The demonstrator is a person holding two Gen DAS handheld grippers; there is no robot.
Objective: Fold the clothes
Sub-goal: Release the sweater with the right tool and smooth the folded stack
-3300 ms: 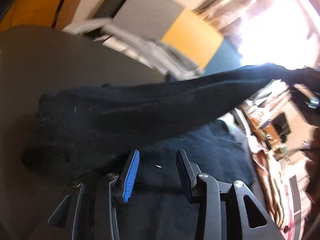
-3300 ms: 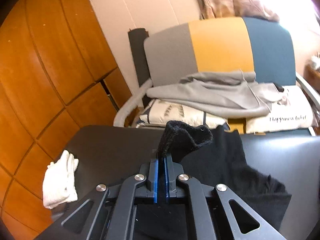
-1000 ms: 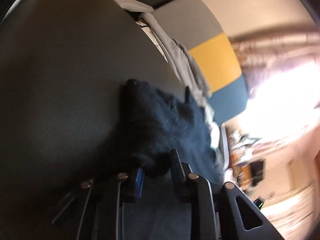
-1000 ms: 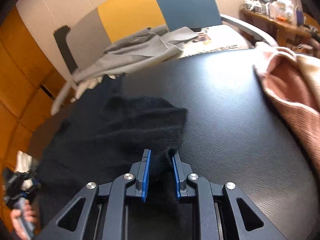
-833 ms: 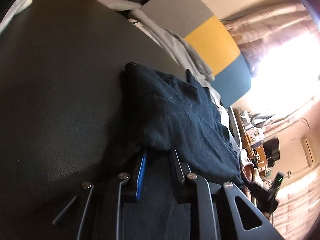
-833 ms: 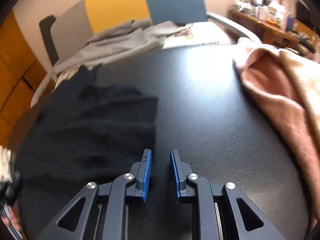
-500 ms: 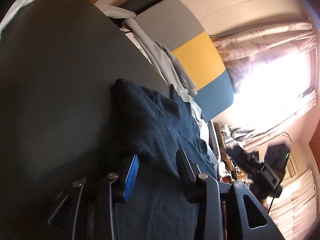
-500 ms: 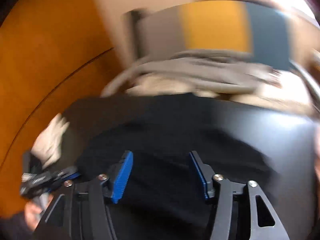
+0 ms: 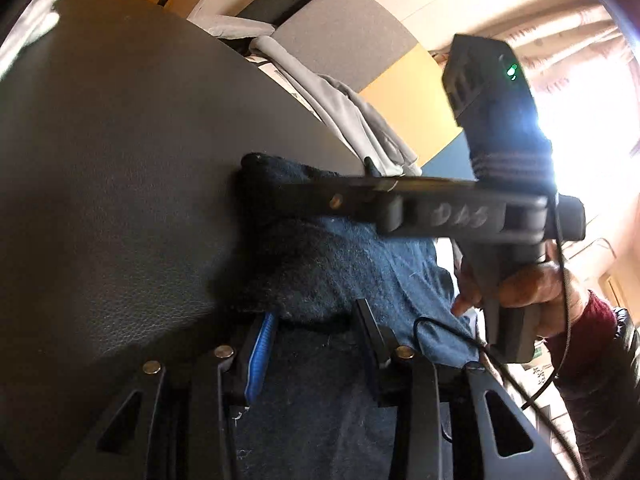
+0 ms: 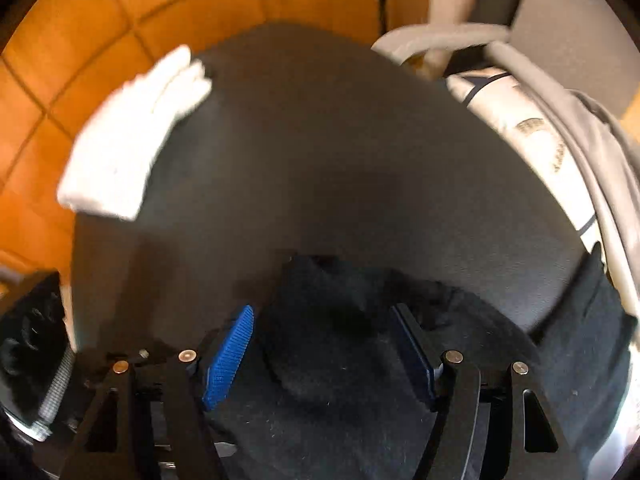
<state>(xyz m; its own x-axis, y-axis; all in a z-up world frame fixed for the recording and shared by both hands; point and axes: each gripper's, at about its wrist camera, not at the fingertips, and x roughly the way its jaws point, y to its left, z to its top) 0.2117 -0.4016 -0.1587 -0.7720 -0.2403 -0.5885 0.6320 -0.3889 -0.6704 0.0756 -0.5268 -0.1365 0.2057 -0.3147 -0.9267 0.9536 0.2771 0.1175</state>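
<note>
A black knit garment [image 9: 340,272] lies folded on the dark table [image 9: 100,160]. My left gripper [image 9: 316,336] is open, its fingers on either side of a thick fold at the garment's near edge. A hand [image 9: 520,284] in a dark red sleeve holds the right gripper's body [image 9: 440,212] level over the garment's far corner. In the right wrist view my right gripper [image 10: 324,340] is wide open just above the garment [image 10: 340,380], with its blue pads [image 10: 228,360] astride a bunched corner. Nothing is gripped.
A white glove [image 10: 132,132] lies at the table's far left edge by the orange floor. Behind the table [image 10: 320,140] is a grey, yellow and blue chair [image 9: 348,36] with a grey garment [image 9: 352,120] and a printed cushion [image 10: 520,128].
My right gripper let go of the garment's right edge, opened wide and swung left over the far corner. My left gripper opened slightly. The right gripper now crosses the left wrist view.
</note>
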